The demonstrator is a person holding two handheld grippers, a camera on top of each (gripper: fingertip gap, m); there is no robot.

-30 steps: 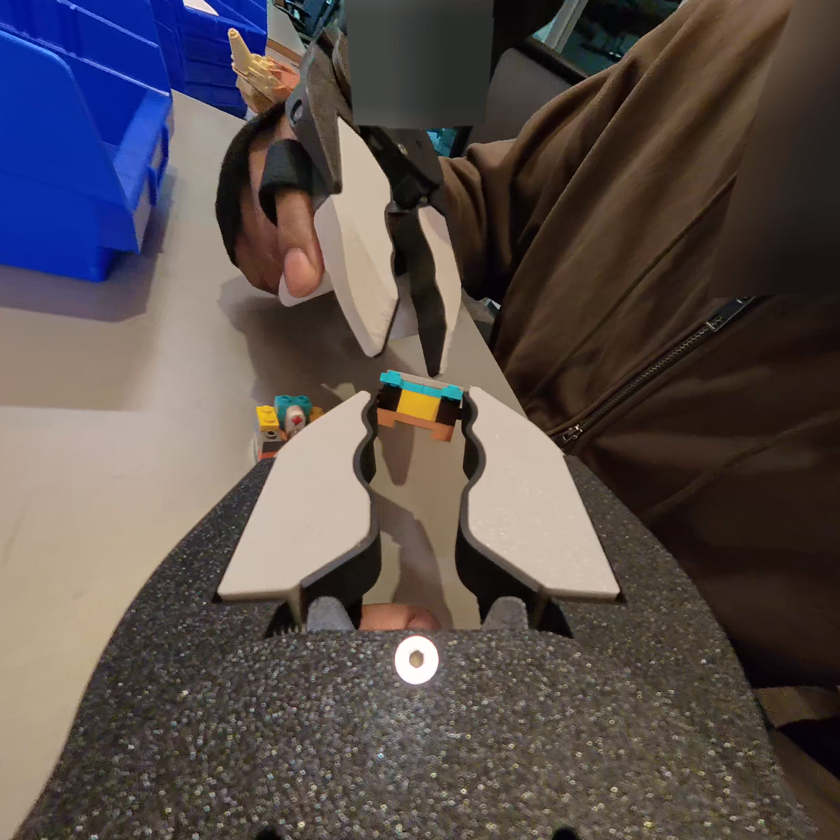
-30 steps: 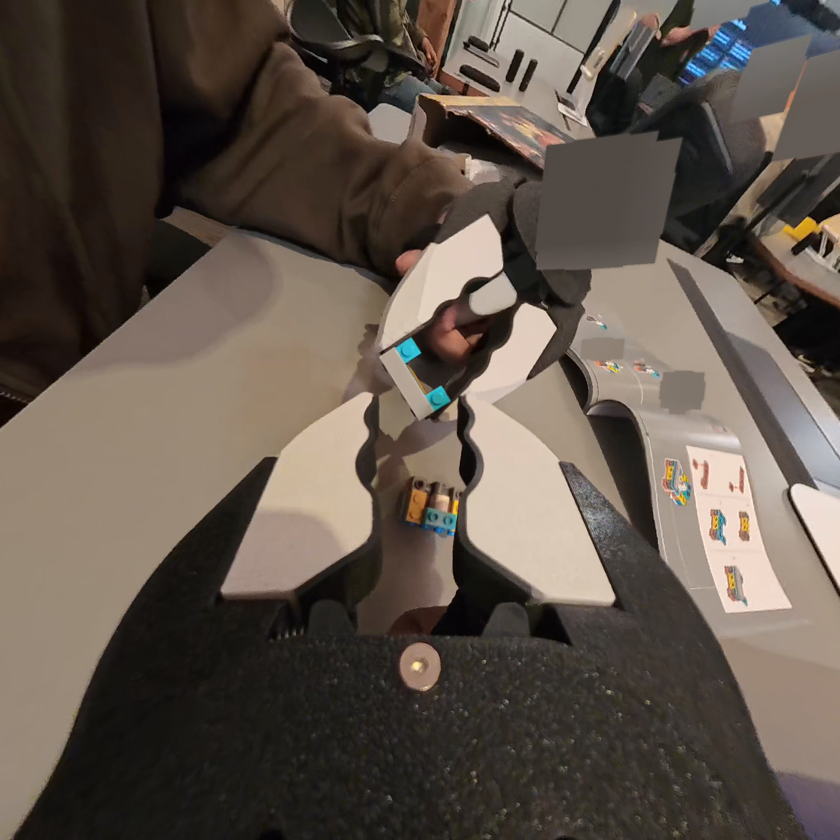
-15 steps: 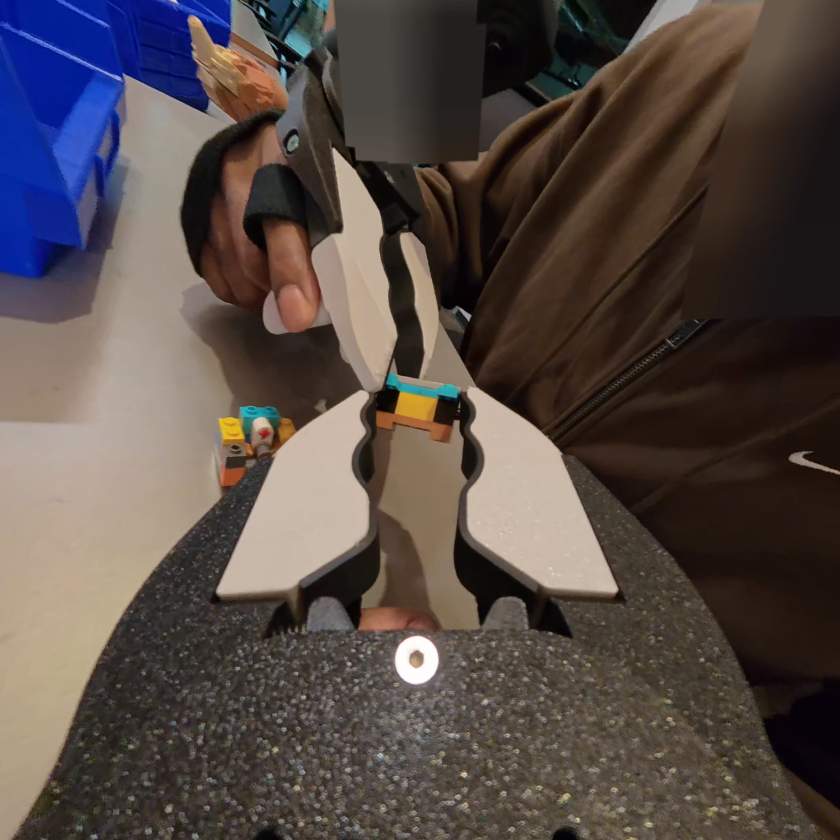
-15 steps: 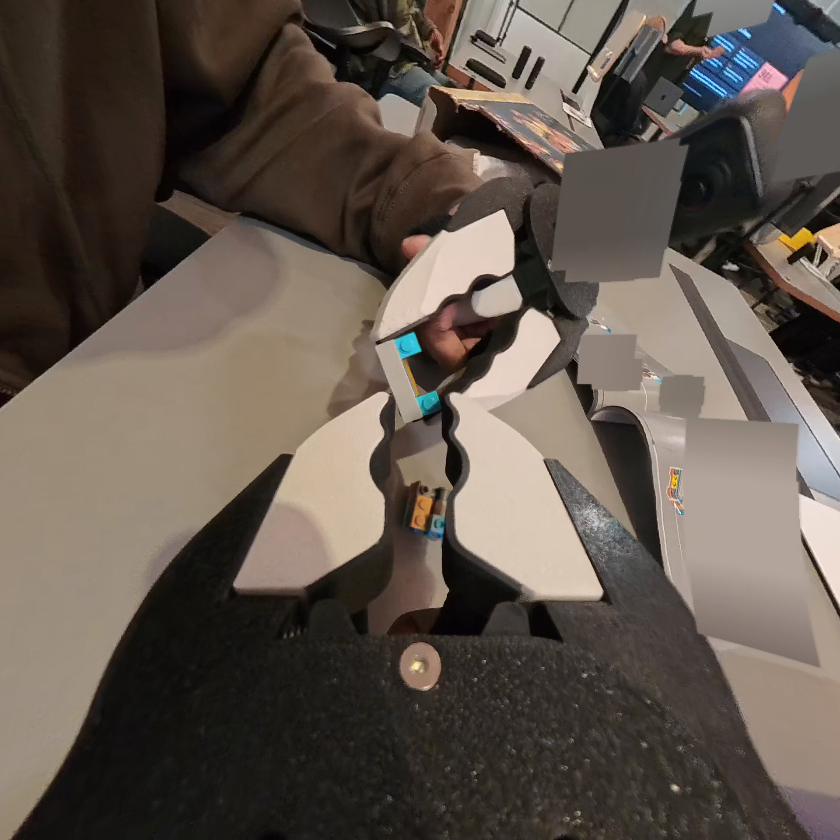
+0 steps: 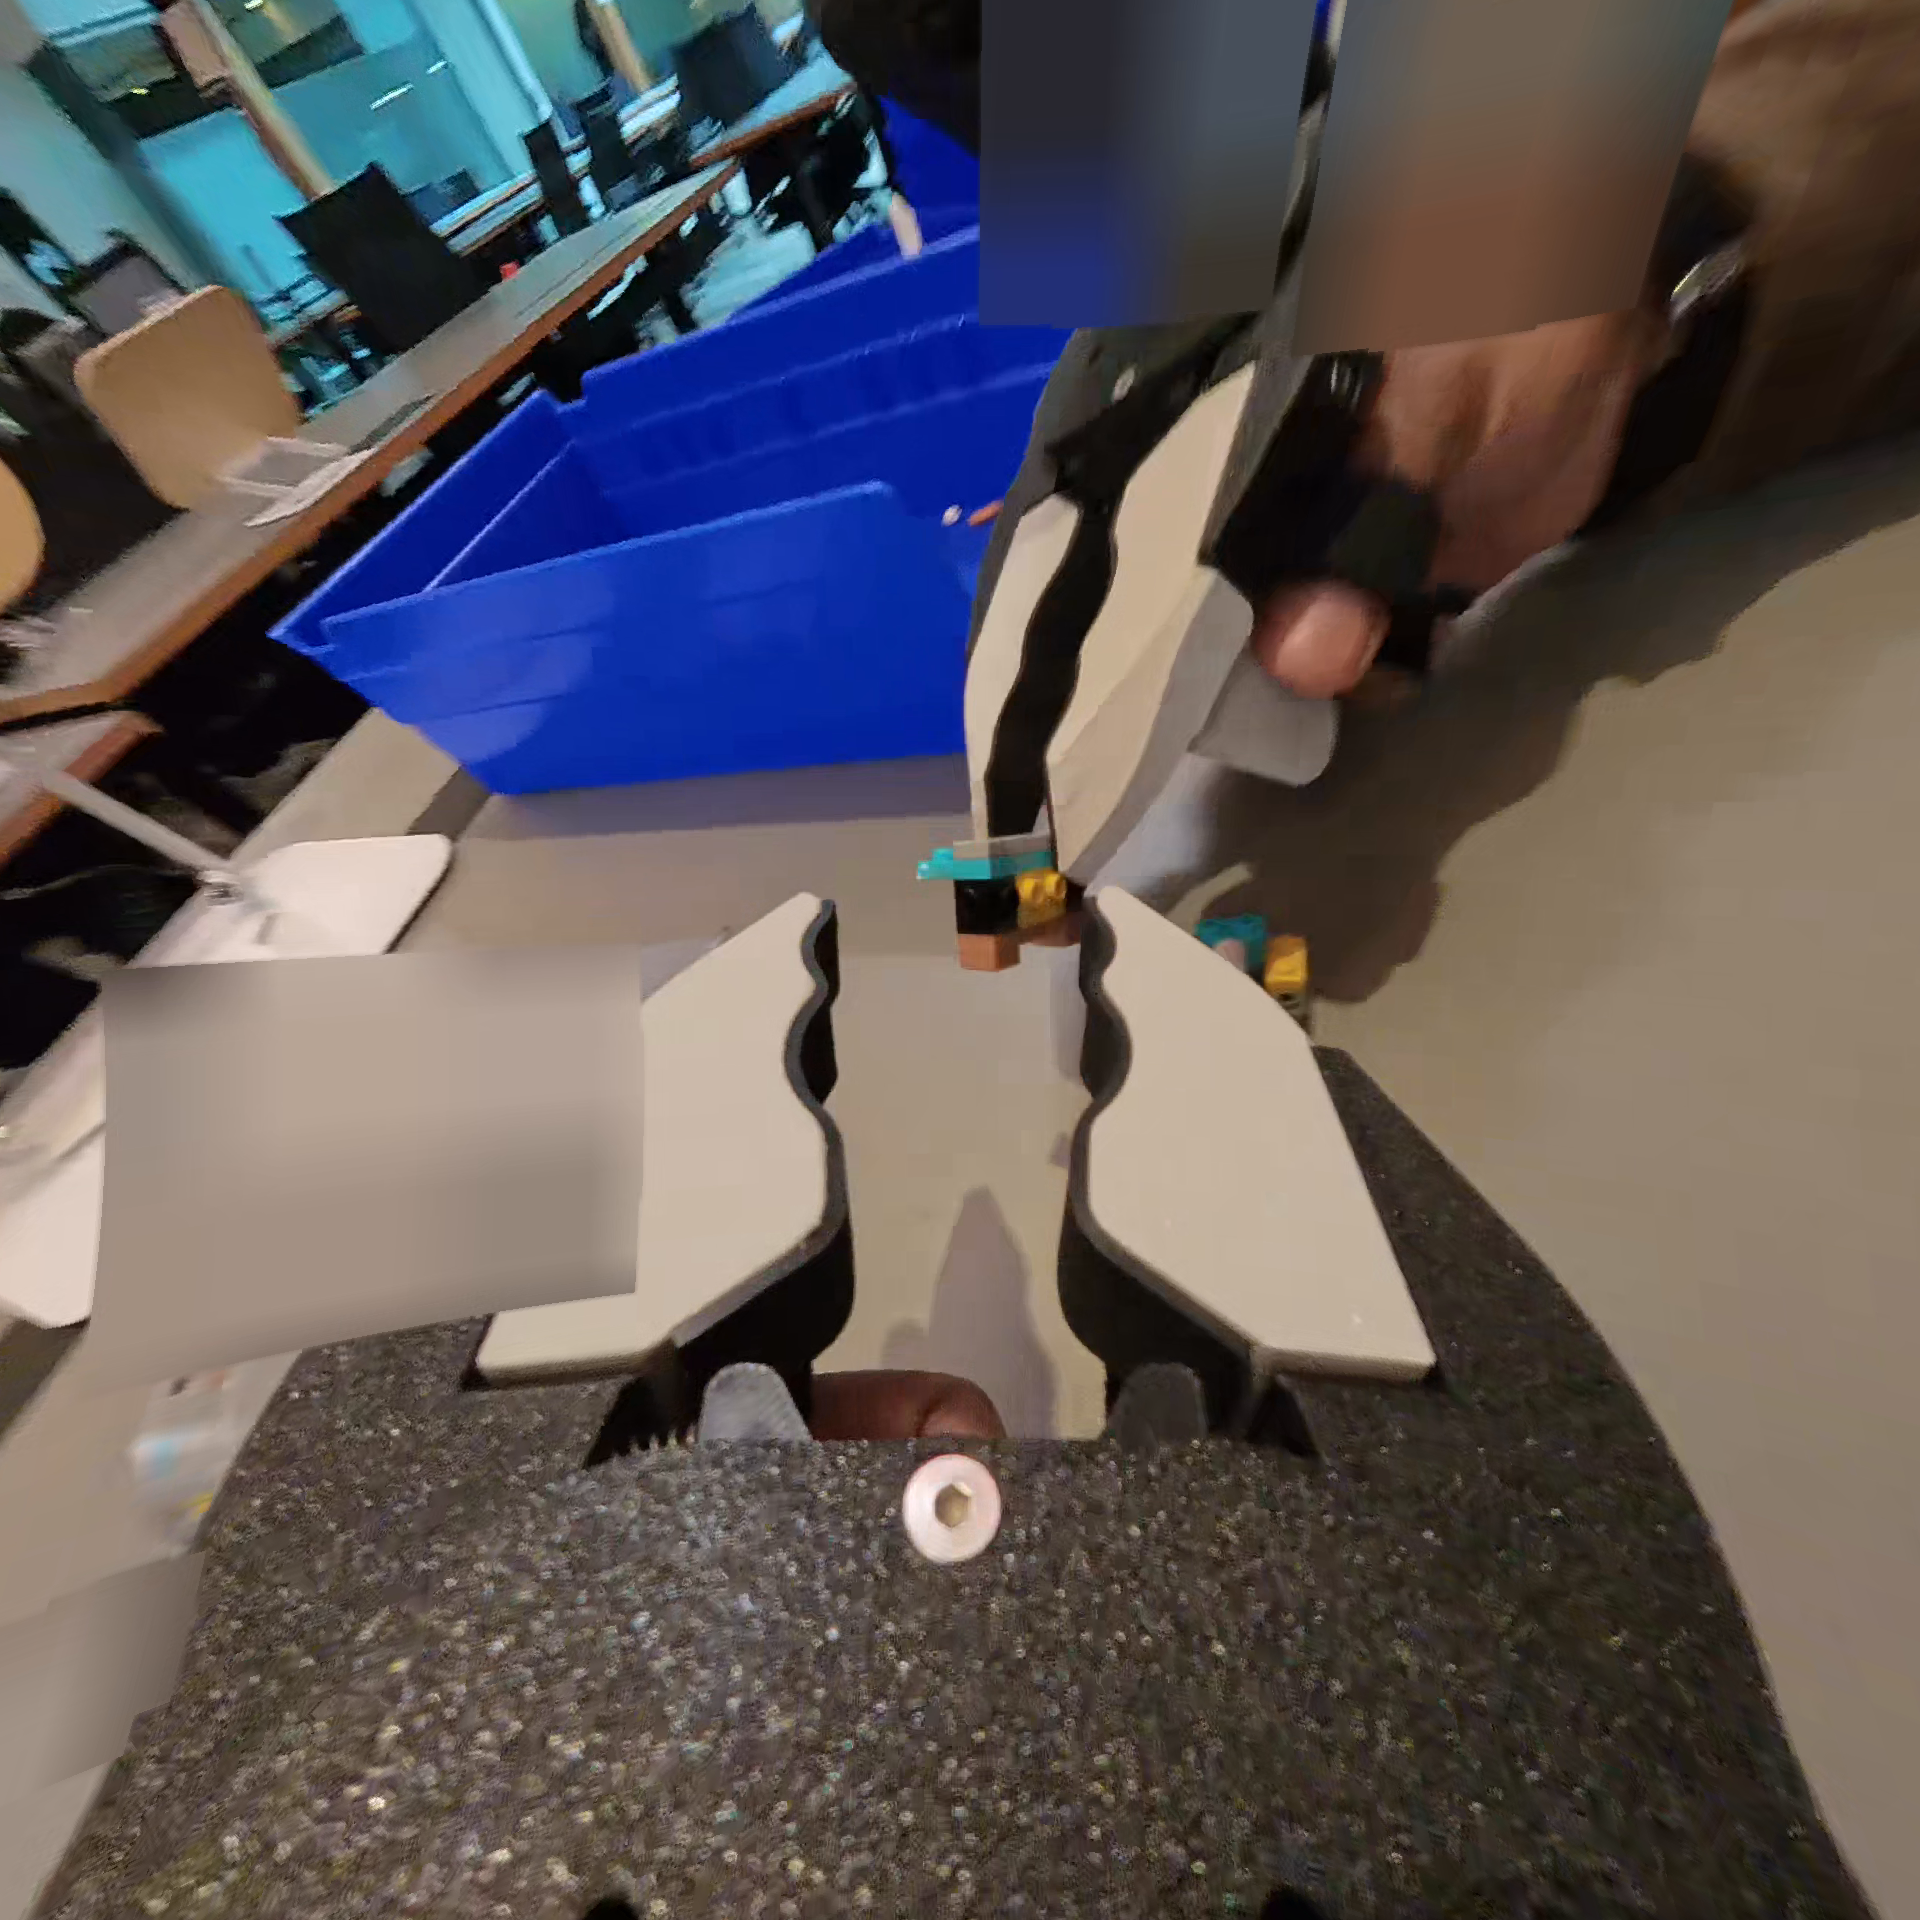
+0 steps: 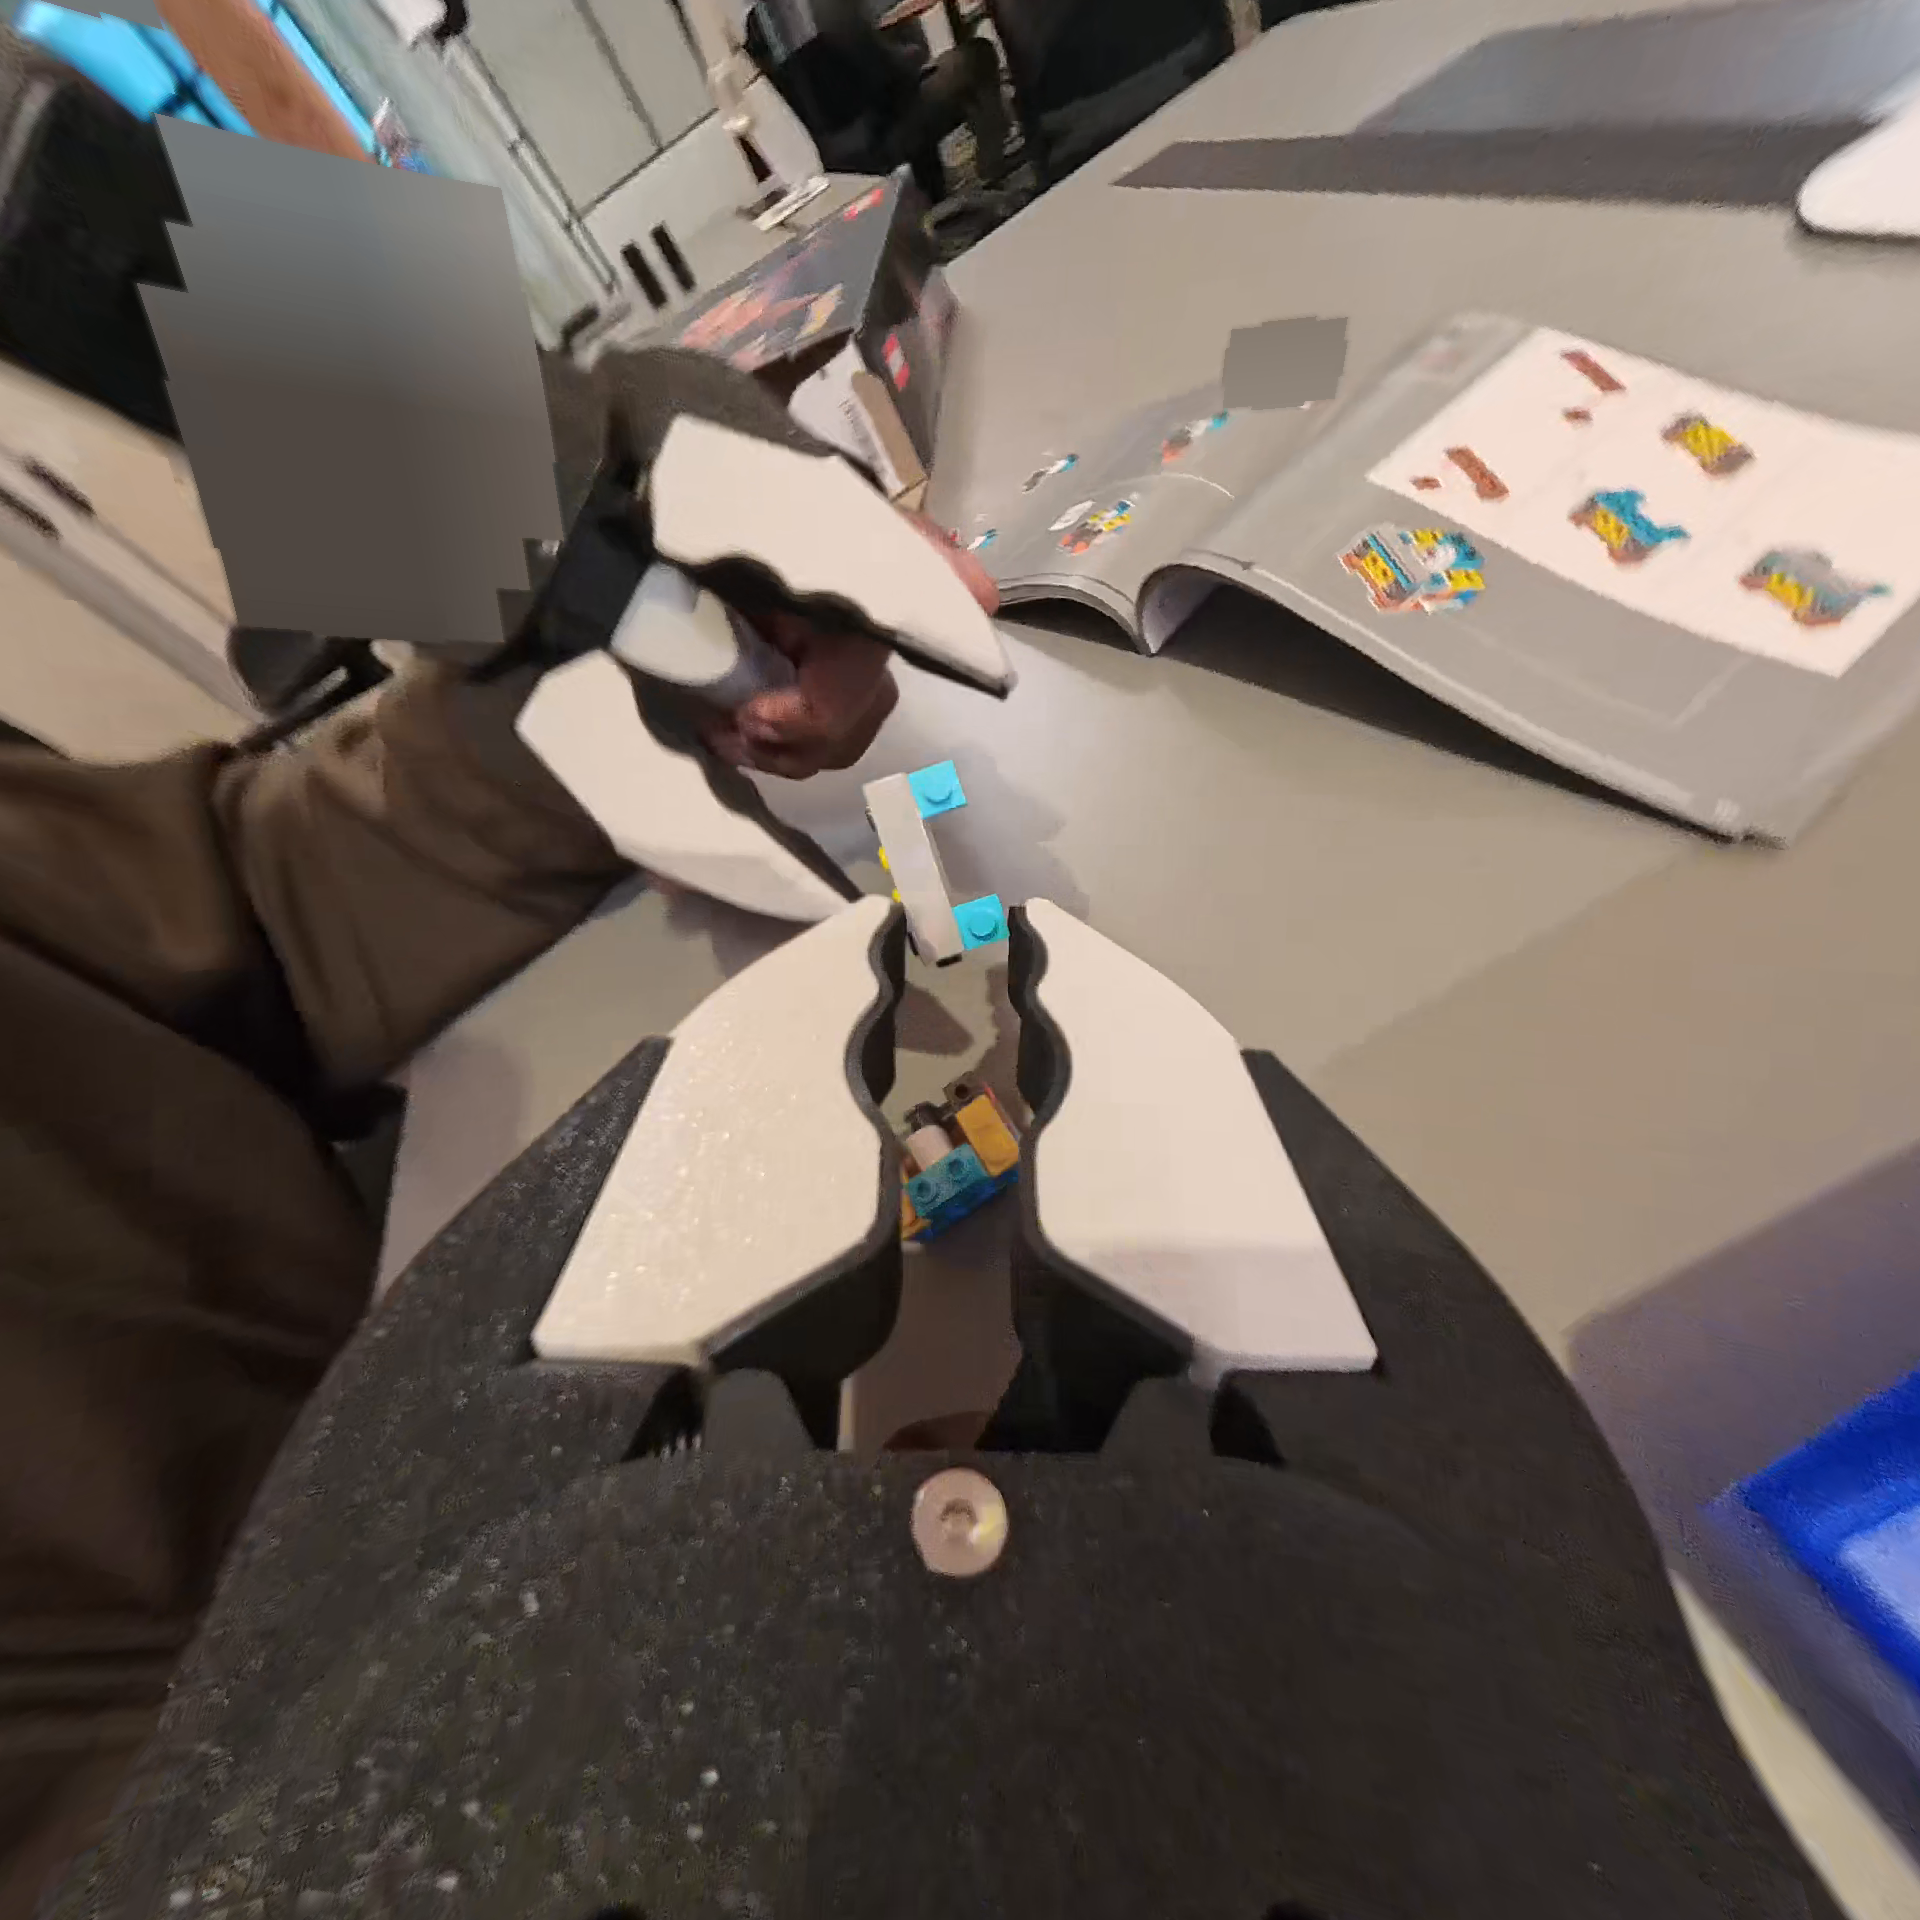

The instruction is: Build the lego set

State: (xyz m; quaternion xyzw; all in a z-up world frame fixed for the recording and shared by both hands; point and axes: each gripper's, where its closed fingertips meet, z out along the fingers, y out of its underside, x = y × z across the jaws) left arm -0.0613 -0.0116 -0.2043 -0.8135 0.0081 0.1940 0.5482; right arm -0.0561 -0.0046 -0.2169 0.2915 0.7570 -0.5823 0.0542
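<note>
**Fingers of one gripper pinch the small build while the other stands open**

Fingers point(image 6: 748, 1132) of the right gripper point(image 6: 958, 914) are drawn nearly together, pinching the grey top plate of a small lego build point(image 5: 1003, 904). This is a cluster of teal, black, yellow and brown bricks held in the air just above the desk point(image 5: 1558, 1039), at the centre of the left wrist view. The grip is narrow and sits on the plate's edge.

The left gripper point(image 5: 961, 914) has its fingers point(image 5: 727, 1091) spread wide and they clasp nothing. The build hangs at the mouth of that gap, just beside the tip on the right of the frame. Whether it touches that tip cannot be told.

A second brick cluster point(image 6: 956, 1164) lies on the desk, seen low in the gap of the right wrist view. An open instruction booklet point(image 6: 1455, 540) lies at the upper right of that view, and blue bins point(image 5: 675, 644) stand at the upper left of the left wrist view.

The step in hand looks like joining sub-assemblies. The next move probably calls for turning the held build studs-to-sockets over the cluster on the desk. The open gripper would then brace that cluster while the two are pressed together. With so thin a hold, the build could twist or slip under pressure.
</note>
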